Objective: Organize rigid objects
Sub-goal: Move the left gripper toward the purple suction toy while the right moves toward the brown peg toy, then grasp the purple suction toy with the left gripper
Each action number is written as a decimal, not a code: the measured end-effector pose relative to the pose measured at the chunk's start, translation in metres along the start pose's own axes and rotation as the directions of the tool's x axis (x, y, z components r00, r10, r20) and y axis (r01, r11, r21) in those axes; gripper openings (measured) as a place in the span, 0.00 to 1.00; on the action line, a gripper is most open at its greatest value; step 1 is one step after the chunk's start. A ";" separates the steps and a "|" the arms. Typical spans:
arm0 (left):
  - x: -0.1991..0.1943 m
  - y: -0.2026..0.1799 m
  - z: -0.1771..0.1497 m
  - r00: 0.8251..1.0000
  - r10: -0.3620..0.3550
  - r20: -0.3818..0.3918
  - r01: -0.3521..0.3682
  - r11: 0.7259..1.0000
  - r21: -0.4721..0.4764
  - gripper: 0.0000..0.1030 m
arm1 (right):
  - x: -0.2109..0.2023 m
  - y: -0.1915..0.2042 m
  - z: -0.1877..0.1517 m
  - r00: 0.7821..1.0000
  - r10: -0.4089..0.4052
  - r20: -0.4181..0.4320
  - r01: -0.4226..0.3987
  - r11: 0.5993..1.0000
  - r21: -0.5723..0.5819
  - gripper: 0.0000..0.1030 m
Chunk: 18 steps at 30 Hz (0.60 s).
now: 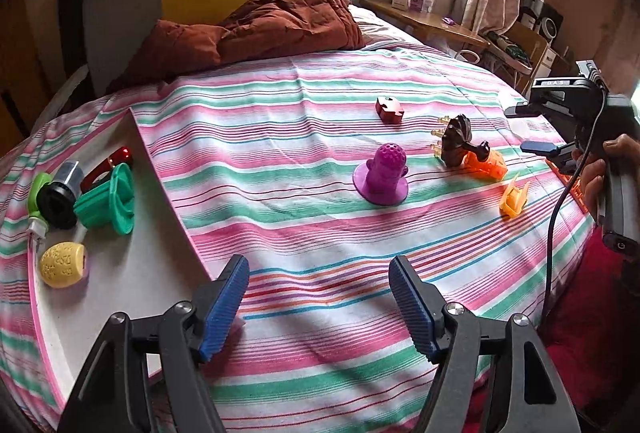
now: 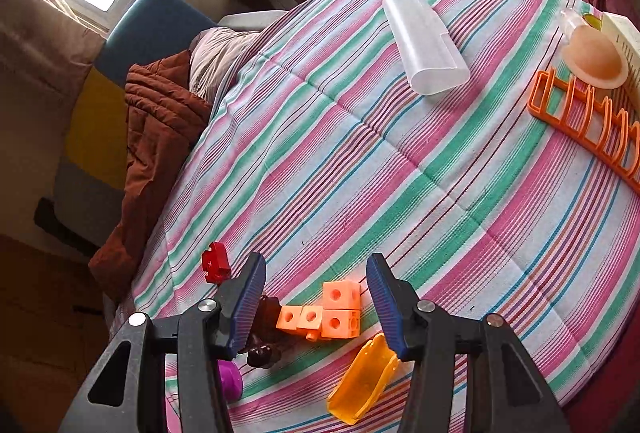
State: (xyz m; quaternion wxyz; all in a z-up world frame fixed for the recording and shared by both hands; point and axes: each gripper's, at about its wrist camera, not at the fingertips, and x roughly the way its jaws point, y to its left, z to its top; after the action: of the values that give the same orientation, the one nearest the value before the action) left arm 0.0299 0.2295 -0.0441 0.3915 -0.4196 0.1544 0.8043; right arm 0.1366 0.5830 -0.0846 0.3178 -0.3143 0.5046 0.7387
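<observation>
My left gripper (image 1: 318, 307) is open and empty, low over the striped bedspread beside the white tray (image 1: 160, 233). The tray holds a green flanged piece (image 1: 108, 203), a black and silver cap (image 1: 60, 197) and a yellow perforated piece (image 1: 64, 264). On the bed lie a purple perforated cup (image 1: 382, 173), a red block (image 1: 389, 110), a dark brown piece (image 1: 458, 141) on orange cubes (image 1: 486, 163) and a yellow clip (image 1: 514, 199). My right gripper (image 2: 316, 301) is open and empty, above the orange cubes (image 2: 328, 313), with the yellow clip (image 2: 362, 381) just below.
A clear plastic case (image 2: 426, 43), an orange rack (image 2: 592, 121) and a peach silicone cup (image 2: 596, 59) lie on the far side of the bed. A brown quilt (image 1: 272, 29) is bunched at the headboard. A wooden desk (image 1: 424, 19) stands beyond the bed.
</observation>
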 end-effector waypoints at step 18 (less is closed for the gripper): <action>0.049 -0.028 0.020 0.999 -0.024 -0.035 0.025 0.999 0.037 0.71 | -0.008 -0.009 0.001 1.000 0.002 0.019 -0.003 0.999 0.047 0.52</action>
State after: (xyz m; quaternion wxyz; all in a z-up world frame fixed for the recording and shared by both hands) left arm 0.0235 0.2836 -0.0695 0.4065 -0.4277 0.1711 0.7890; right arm 0.1480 0.5849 -0.0831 0.3290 -0.2992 0.5192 0.7298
